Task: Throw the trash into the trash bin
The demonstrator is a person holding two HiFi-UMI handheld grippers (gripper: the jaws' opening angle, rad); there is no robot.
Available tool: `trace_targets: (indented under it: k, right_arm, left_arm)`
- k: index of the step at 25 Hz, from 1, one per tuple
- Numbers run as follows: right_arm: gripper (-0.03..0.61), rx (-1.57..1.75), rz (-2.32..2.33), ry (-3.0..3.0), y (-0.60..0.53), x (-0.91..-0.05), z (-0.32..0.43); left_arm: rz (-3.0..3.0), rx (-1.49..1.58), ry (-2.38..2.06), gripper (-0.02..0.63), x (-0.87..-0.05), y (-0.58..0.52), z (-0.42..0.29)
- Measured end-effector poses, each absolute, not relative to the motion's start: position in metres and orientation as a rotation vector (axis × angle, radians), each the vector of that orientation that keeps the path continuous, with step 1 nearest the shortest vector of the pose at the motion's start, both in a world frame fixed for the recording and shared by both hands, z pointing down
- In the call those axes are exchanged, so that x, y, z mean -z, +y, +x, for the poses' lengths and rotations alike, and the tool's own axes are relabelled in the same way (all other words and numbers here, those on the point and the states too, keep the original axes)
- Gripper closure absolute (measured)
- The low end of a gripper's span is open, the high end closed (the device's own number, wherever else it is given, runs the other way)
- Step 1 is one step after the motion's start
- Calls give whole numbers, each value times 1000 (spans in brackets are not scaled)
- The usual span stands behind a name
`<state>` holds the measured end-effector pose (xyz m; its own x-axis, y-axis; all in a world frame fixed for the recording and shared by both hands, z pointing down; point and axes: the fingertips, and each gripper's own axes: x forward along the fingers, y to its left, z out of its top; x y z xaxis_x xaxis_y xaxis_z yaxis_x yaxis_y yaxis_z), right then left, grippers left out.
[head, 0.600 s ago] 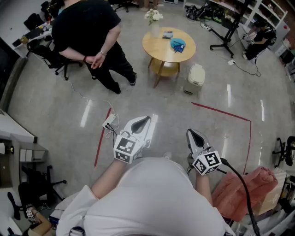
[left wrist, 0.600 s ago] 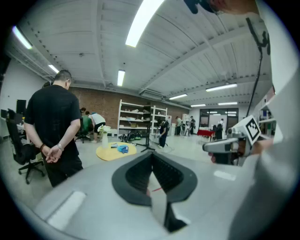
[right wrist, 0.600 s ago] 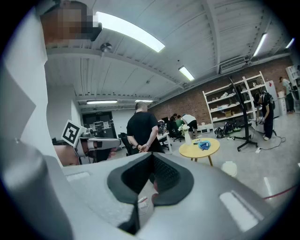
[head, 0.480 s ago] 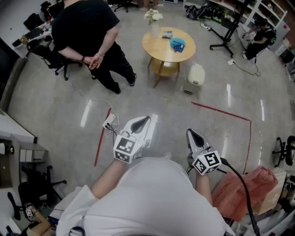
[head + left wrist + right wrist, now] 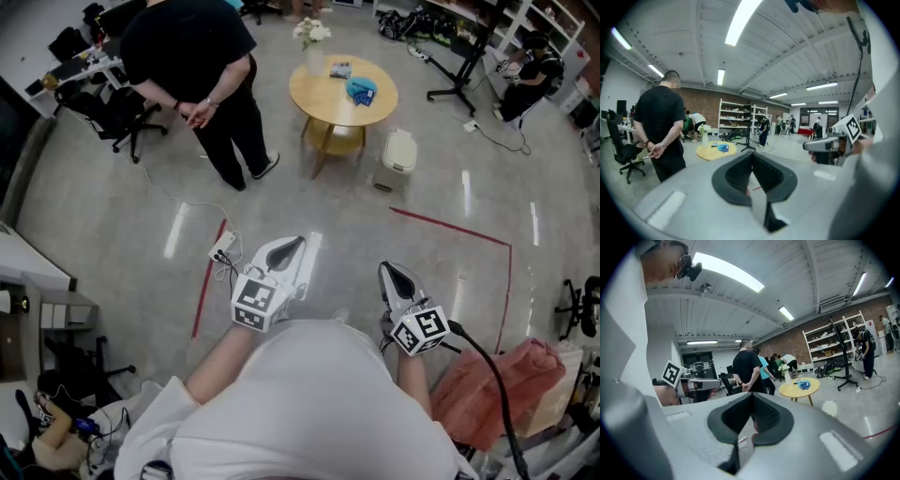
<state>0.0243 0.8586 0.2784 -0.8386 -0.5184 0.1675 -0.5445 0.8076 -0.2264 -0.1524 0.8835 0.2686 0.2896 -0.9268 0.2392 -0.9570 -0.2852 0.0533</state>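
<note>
Crumpled blue trash (image 5: 362,91) lies on a round wooden table (image 5: 323,98) far ahead, beside a small packet (image 5: 340,70) and a vase of white flowers (image 5: 313,37). A cream trash bin (image 5: 397,161) with its lid down stands on the floor right of the table. My left gripper (image 5: 292,247) and right gripper (image 5: 388,273) are held close to my body, both shut and empty, pointing toward the table. The left gripper view shows the table (image 5: 710,152) and blue trash (image 5: 723,147) beyond its jaws. The right gripper view shows the trash (image 5: 803,385) and the bin (image 5: 829,408).
A person in black (image 5: 202,75) stands left of the table, hands behind the back. A power strip (image 5: 223,247) with its cable lies on the floor near my left gripper. Red tape lines (image 5: 450,228) mark the floor. A black stand (image 5: 459,66) and a pink bag (image 5: 506,380) are at the right.
The person in black has shifted a little to the right and brought the feet together. Both grippers are where they were.
</note>
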Motion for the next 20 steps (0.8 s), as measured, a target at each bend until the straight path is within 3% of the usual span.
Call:
trace_targets:
  k: [20]
  right_arm:
    - [578, -447, 786, -2895, 835, -290, 68]
  left_arm:
    - [2292, -267, -1804, 607, -286, 877, -113]
